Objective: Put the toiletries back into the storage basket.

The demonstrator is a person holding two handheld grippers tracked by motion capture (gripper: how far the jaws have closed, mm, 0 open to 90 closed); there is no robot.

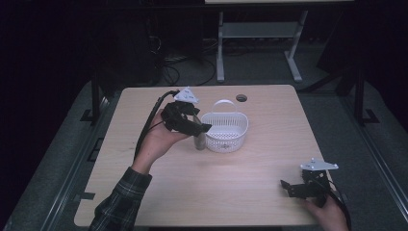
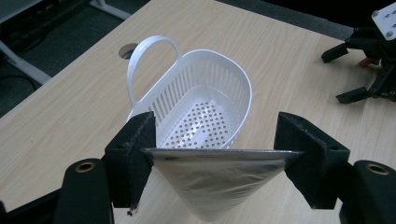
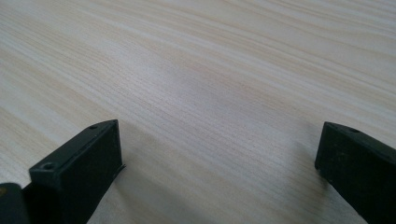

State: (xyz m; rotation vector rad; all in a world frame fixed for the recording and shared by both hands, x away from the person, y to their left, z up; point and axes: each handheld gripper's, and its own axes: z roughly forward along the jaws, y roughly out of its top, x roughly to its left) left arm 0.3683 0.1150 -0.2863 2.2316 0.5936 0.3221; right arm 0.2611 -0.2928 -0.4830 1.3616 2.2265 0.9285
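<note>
Silvery foil pouch (image 2: pixel 219 179), one of them, is hanging pinched by its top seam in your left gripper (image 1: pixel 188 122), just beside the near-left wall of the white plastic basket (image 1: pixel 226 137) and not inside it yet. From the left gripper view the pads are squeezing both ends of that flat seam, with the pouch body dangling below and the perforated basket floor sitting further ahead, with what looks like one small clear item lying on it, too faint to call.

Here's what I'd be worrying about: you're only gripping a thin edge, so the pouch could be slipping or swinging as you carry it over. Its bottom is sitting lower than the rim, so going sideways without lifting could catch the wall and shove or tip that light basket. Its upright handle (image 1: pixel 223 102) could snag you too.

Over on the right, your right gripper (image 1: pixel 294 187) is resting low by the table (image 1: pixel 269 106) edge, jaws spread wide and holding nothing.

Count: one pouch, one basket, two grippers.
</note>
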